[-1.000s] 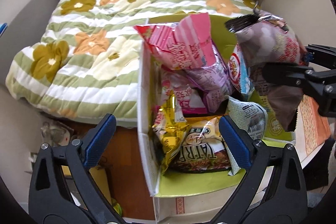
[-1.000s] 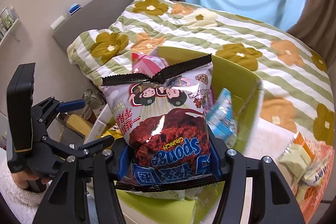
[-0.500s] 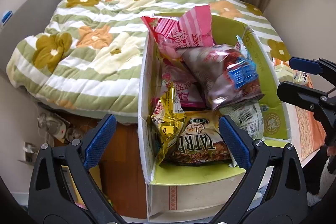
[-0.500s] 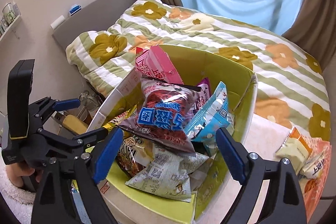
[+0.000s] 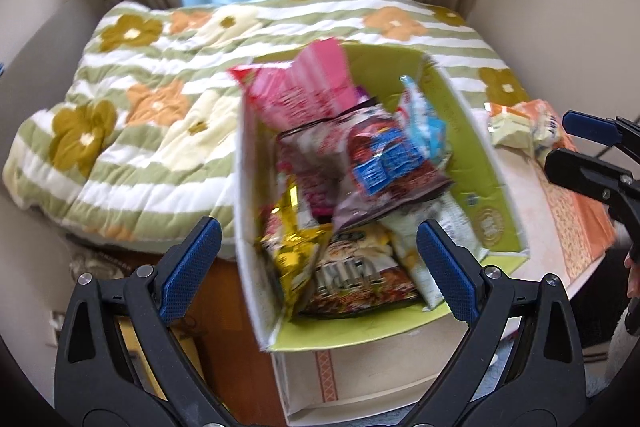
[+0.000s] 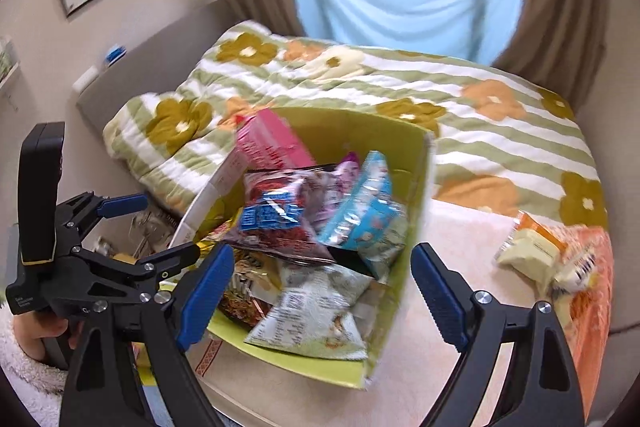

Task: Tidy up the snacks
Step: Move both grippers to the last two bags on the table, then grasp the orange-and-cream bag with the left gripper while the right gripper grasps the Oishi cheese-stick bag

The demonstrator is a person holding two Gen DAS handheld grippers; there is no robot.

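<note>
Released from the right gripper (image 6: pixel 322 291), whose jaws now stand wide and empty, the brown chocolate bag (image 6: pixel 276 223) lies atop the pile in the green box (image 6: pixel 416 187), where a second ago it hung clamped upright. Left gripper (image 5: pixel 318 263) gapes wide too, holding nothing. Remaining loose snacks (image 6: pixel 536 255) sit on the orange cloth (image 6: pixel 592 267) at about two o'clock from the right gripper (clearly the nearer one), long axis slanting up-right.
</note>
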